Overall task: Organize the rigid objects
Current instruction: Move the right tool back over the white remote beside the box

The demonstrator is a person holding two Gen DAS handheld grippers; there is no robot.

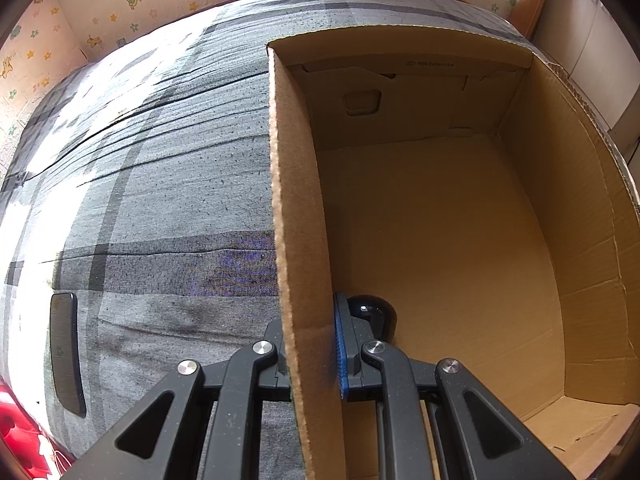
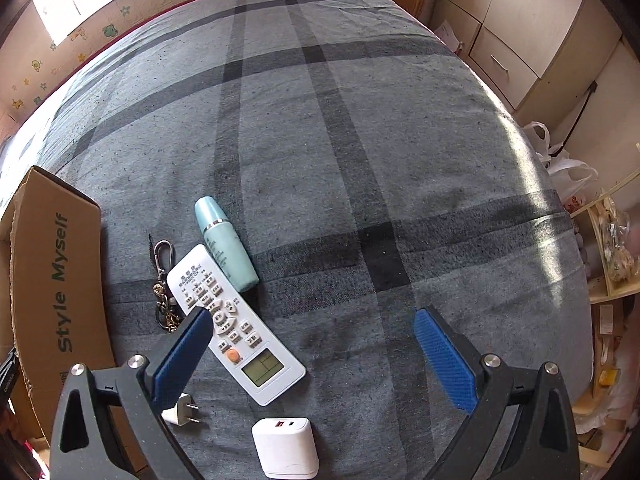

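My left gripper (image 1: 310, 320) is shut on the left wall of an open cardboard box (image 1: 296, 208), one finger outside and one inside. A black rounded object (image 1: 374, 314) lies on the box floor beside the inner finger. My right gripper (image 2: 312, 316) hangs open over the grey checked bed, holding nothing. Under its left finger lies a white remote (image 2: 236, 324). A teal bottle (image 2: 226, 244) touches the remote's far end, and a keychain (image 2: 163, 280) lies left of it. A small white plug (image 2: 182, 410) and a white charger (image 2: 286, 448) sit close below. The box (image 2: 52, 280) stands at the left.
A dark flat phone-like slab (image 1: 66, 354) lies on the bed left of the box, with something red (image 1: 20, 440) at the corner. Off the bed's right edge are cabinets (image 2: 520, 40), plastic bags (image 2: 560, 160) and a cluttered shelf (image 2: 612, 248).
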